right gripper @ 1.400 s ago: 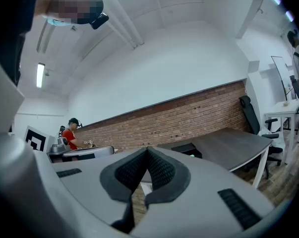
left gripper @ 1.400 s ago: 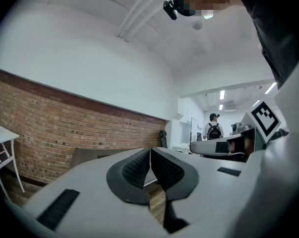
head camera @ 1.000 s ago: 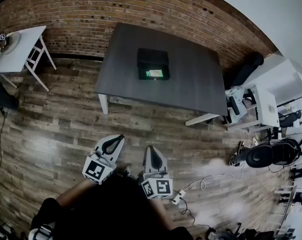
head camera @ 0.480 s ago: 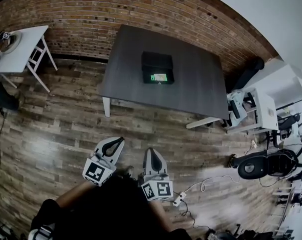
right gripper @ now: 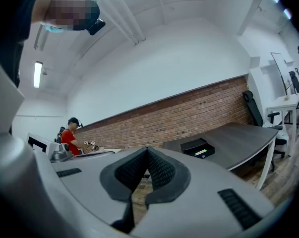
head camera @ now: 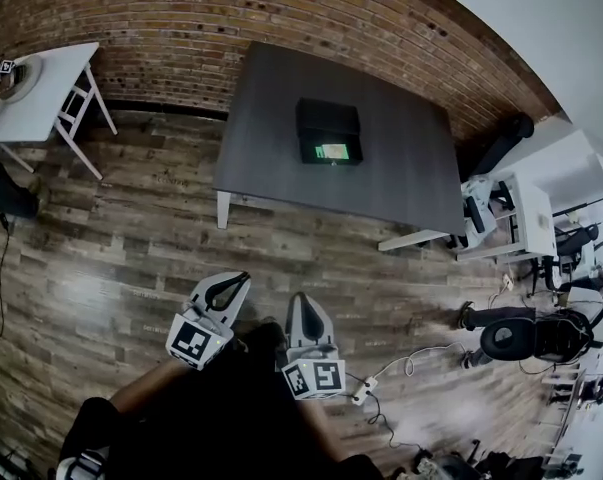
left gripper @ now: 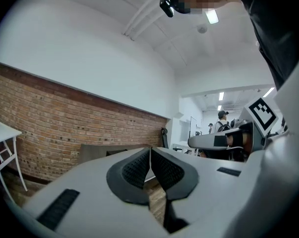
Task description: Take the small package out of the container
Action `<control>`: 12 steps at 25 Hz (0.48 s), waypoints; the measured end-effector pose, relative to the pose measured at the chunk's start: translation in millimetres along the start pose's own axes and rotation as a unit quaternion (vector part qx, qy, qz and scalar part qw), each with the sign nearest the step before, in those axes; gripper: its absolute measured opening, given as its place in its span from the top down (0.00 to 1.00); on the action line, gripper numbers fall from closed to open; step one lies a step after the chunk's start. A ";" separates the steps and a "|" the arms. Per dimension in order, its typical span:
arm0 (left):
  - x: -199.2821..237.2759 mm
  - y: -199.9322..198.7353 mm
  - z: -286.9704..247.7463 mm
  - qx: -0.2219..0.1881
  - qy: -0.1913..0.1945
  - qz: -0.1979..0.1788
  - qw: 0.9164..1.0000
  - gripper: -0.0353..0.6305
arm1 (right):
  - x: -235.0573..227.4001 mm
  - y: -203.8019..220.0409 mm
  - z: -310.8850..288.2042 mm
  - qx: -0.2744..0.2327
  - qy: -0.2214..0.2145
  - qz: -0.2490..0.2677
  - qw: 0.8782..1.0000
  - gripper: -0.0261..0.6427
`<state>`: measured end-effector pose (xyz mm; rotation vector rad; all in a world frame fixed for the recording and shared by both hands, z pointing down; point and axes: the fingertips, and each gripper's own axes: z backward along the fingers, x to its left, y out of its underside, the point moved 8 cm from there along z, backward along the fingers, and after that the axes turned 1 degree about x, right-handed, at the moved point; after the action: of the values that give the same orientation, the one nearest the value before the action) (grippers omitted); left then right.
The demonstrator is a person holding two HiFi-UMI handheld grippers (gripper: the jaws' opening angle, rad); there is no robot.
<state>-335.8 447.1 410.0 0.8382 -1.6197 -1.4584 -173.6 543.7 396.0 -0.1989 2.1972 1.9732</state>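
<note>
Office-like lab: brick wall (head camera: 231,18), dark table (head camera: 281,138), office chair (head camera: 526,336).

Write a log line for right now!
left gripper: shut, empty | right gripper: shut, empty | container: on table, package inside, untouched

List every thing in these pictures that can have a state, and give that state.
Left gripper: fingers shut, nothing between them, held over the floor short of the table.
Right gripper: fingers shut, nothing between them.
Container: upright on the dark table, untouched.
Small package: in the container, green face showing, not yet taken out.
</note>
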 end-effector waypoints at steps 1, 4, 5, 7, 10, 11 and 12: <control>3.7 1.1 1.6 0.000 -0.001 0.002 1.000 0.89 | 2.4 1.3 -3.2 0.003 -0.002 0.000 1.000 0.93; 14.1 4.6 2.4 0.002 -0.009 0.016 1.000 0.89 | 6.5 3.1 -13.1 0.008 -0.008 0.003 1.000 0.93; 17.1 5.7 0.6 0.004 -0.010 0.016 1.000 0.89 | 6.1 3.2 -16.5 0.008 -0.009 0.003 1.000 0.93; 21.8 7.4 -4.5 0.007 -0.010 0.016 1.000 0.89 | 2.6 3.0 -23.1 0.010 -0.009 0.002 1.000 0.93; 27.4 9.6 -15.1 0.009 -0.012 0.015 1.000 0.89 | -6.8 2.5 -34.9 0.009 -0.010 -0.001 1.000 0.93; 28.7 9.9 -19.5 0.008 -0.013 0.015 1.000 0.89 | -10.4 2.6 -38.8 0.008 -0.011 -0.001 1.000 0.93; 29.9 10.1 -24.3 0.007 -0.014 0.015 1.000 0.89 | -14.4 2.9 -42.6 0.009 -0.012 -0.001 1.000 0.93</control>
<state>-328.3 410.8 424.4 0.8008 -1.6582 -1.4450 -162.2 501.3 406.3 -0.1756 2.1978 1.9444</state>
